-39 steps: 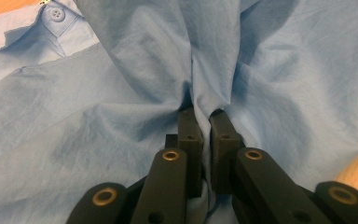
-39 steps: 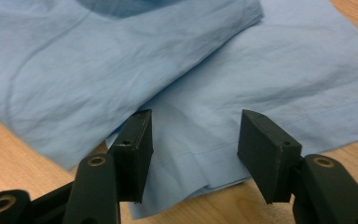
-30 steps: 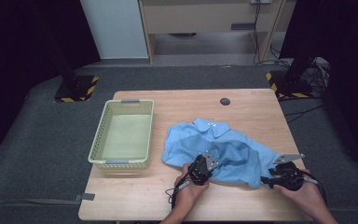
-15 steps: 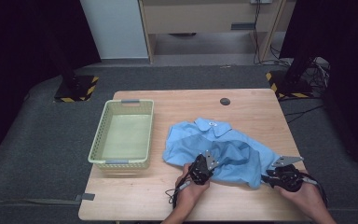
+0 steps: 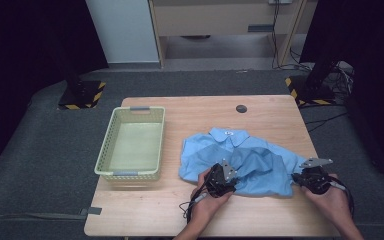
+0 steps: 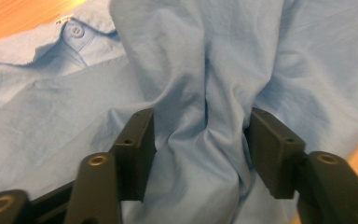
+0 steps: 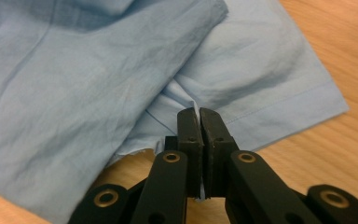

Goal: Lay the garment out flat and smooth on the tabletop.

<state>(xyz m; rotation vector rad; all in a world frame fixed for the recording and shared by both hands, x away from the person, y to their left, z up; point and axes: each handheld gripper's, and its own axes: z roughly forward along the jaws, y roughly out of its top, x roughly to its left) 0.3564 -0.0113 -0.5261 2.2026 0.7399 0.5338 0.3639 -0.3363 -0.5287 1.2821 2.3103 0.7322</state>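
On the near right part of the pale wooden desk [image 5: 145, 215], a crumpled light-blue cotton shirt [image 5: 250, 162] lay worked by two hand-held tongs.

At the shirt's near edge the left tongs [image 5: 228, 176] stood with jaws spread wide, a raised ridge of blue cloth bunched between them, the inner faces touching the fabric on both sides without clamping it. The right tongs [image 7: 199, 116] were closed tight on a thin fold at the shirt's right edge, beside the hemmed sleeve, with a sliver of cloth showing between the jaws. The shirt's collar [image 5: 228, 134] pointed to the far side of the desk. To the left, well apart from the shirt, sat a pale green plastic lattice basket [image 5: 111, 151]. A small dark round disc [image 5: 241, 108] lay near the far edge.
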